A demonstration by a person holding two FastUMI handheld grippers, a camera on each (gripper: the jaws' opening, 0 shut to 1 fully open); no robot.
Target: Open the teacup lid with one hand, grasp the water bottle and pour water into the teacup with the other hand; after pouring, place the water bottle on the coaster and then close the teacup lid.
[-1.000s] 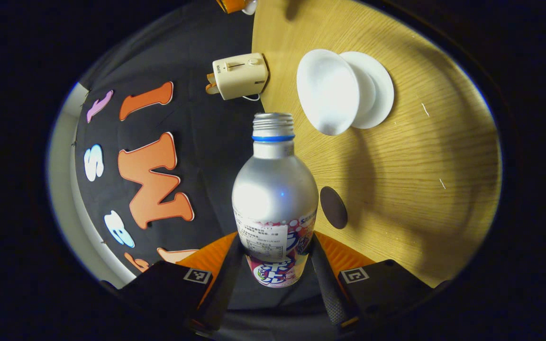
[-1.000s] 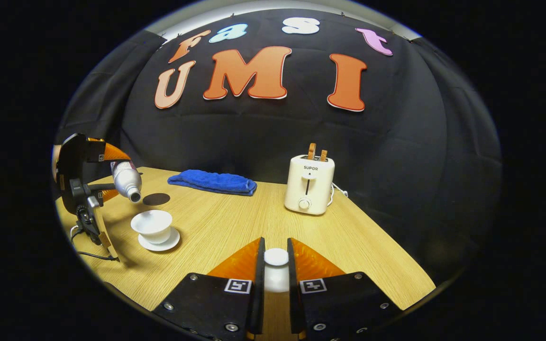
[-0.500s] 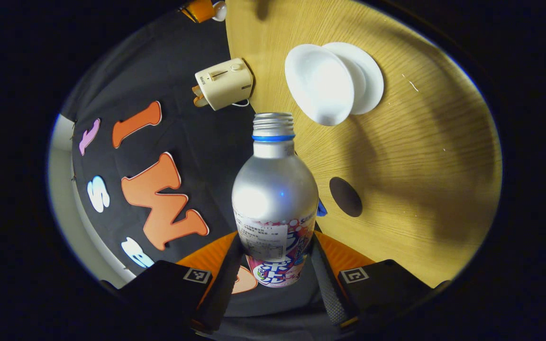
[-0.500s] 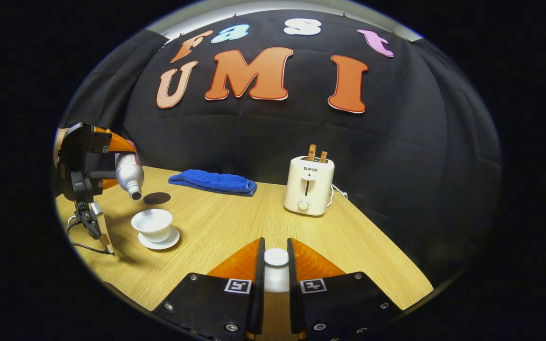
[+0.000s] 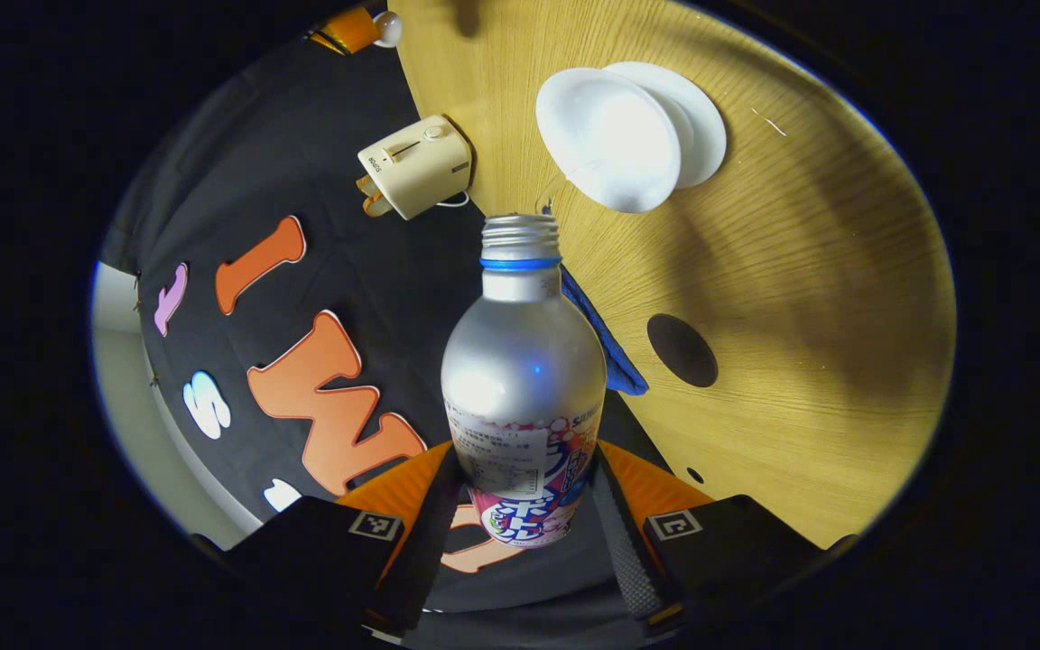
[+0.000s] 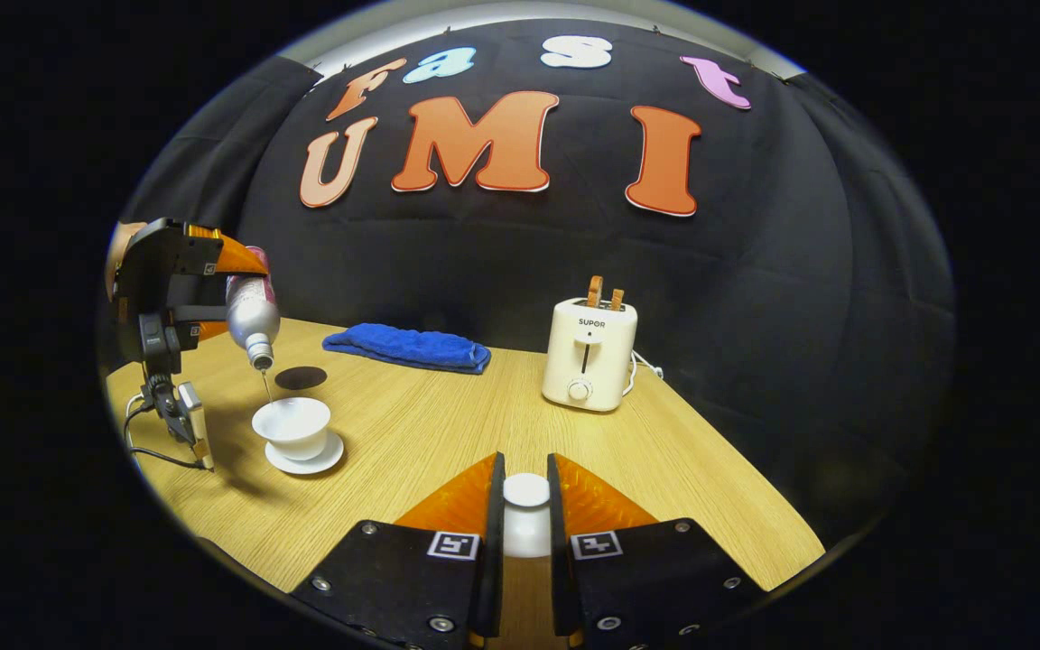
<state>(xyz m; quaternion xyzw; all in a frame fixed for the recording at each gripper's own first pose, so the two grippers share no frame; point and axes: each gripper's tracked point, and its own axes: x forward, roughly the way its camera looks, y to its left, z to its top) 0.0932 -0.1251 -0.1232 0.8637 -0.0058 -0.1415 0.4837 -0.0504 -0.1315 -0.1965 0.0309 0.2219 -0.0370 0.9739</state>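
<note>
My left gripper (image 5: 524, 506) is shut on a silver water bottle (image 5: 523, 379) with no cap, tipped mouth-down. In the right gripper view the same bottle (image 6: 251, 316) hangs above the white teacup (image 6: 292, 426), and a thin stream of water falls from its mouth into the cup. The teacup (image 5: 608, 140) stands open on its white saucer (image 5: 696, 122). A dark round coaster (image 5: 682, 350) lies on the wooden table (image 5: 800, 316) beside the cup. My right gripper (image 6: 525, 515) is shut on the white teacup lid (image 6: 526, 492), held above the table's near side.
A cream toaster (image 6: 589, 354) with two slices stands at the back right of the table. A folded blue cloth (image 6: 407, 348) lies along the back edge. A cable (image 6: 154, 456) trails on the table below the left gripper.
The left gripper has tipped the bottle steeper, mouth downward, and risen a little over the cup; water now streams into the teacup. The right gripper and lid have stayed still.
</note>
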